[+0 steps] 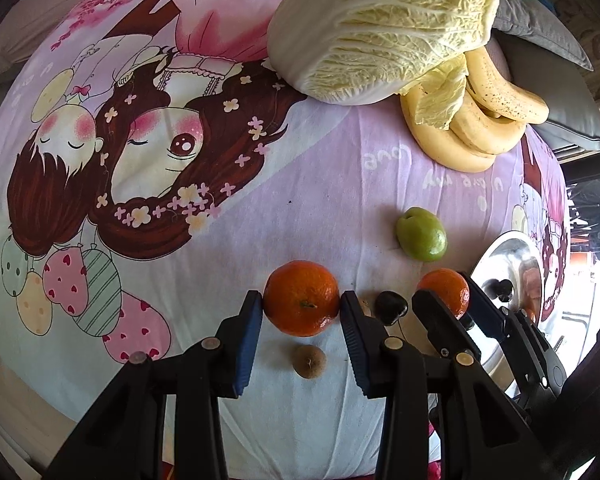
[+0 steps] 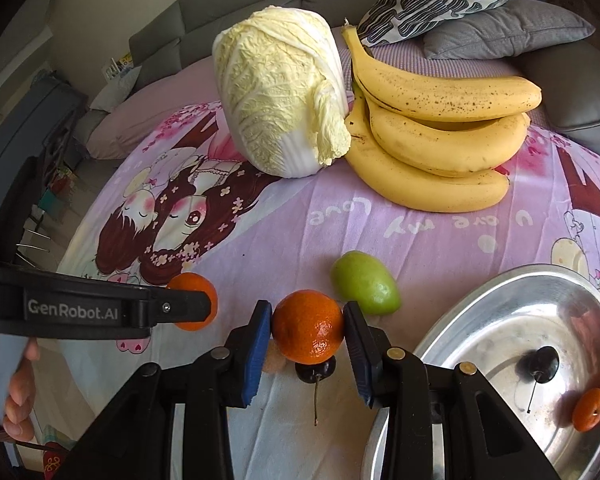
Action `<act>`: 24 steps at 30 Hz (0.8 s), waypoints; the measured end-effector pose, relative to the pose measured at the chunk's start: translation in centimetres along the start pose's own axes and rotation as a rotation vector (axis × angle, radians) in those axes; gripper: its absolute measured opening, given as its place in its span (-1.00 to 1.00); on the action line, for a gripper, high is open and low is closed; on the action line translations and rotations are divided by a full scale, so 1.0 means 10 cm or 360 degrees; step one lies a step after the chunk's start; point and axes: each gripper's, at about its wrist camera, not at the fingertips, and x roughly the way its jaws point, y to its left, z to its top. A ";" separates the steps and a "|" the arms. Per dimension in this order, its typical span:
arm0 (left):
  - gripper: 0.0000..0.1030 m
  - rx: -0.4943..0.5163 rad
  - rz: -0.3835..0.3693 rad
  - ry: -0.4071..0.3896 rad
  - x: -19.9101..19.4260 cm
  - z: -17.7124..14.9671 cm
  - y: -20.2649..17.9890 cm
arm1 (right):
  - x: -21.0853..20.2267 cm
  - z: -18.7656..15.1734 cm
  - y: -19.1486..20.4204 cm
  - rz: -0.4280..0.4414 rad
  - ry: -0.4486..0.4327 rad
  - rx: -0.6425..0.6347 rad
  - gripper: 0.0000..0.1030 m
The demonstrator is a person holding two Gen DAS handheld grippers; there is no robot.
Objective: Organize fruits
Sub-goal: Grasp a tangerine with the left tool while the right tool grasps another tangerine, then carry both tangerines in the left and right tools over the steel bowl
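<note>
My left gripper is shut on an orange tangerine, held just above the printed sheet. My right gripper is shut on a second tangerine, also a little off the sheet. In the left wrist view the right gripper with its tangerine is close to the right of mine. A dark cherry with a long stem lies under the right tangerine. A small brown longan lies below the left one. A green fruit rests just beyond both grippers.
A steel bowl at the right holds a cherry and a small tangerine. A napa cabbage and a bunch of bananas lie at the far side, with cushions behind. A person's hand shows at the lower left.
</note>
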 end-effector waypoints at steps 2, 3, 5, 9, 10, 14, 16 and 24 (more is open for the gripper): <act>-0.20 0.0007 0.0005 -0.0002 -0.01 -0.01 -0.06 | -0.06 -0.02 -0.03 0.0001 -0.0009 0.0010 -0.23; -0.20 0.0011 0.0006 -0.0003 -0.02 -0.02 -0.08 | -0.08 -0.02 -0.05 -0.0002 -0.0015 0.0013 -0.23; -0.20 0.0017 0.0012 -0.0006 -0.02 -0.02 -0.16 | -0.13 -0.03 -0.10 -0.0008 -0.0025 0.0020 -0.23; -0.20 0.0044 0.0024 -0.0014 -0.03 -0.03 -0.33 | -0.24 -0.06 -0.22 -0.0023 -0.0047 0.0064 -0.23; -0.20 0.0054 0.0026 -0.0017 -0.04 -0.03 -0.38 | -0.26 -0.07 -0.25 -0.0031 -0.0051 0.0078 -0.23; -0.20 0.0089 0.0038 -0.0017 0.01 -0.04 -0.60 | -0.35 -0.11 -0.40 -0.0082 -0.0057 0.0127 -0.23; -0.20 0.0106 0.0042 -0.0017 0.00 -0.05 -0.69 | -0.40 -0.14 -0.48 -0.0103 -0.0061 0.0151 -0.23; -0.20 0.0188 0.0047 -0.0012 0.00 -0.10 -1.03 | -0.57 -0.21 -0.76 -0.0187 -0.0086 0.0245 -0.23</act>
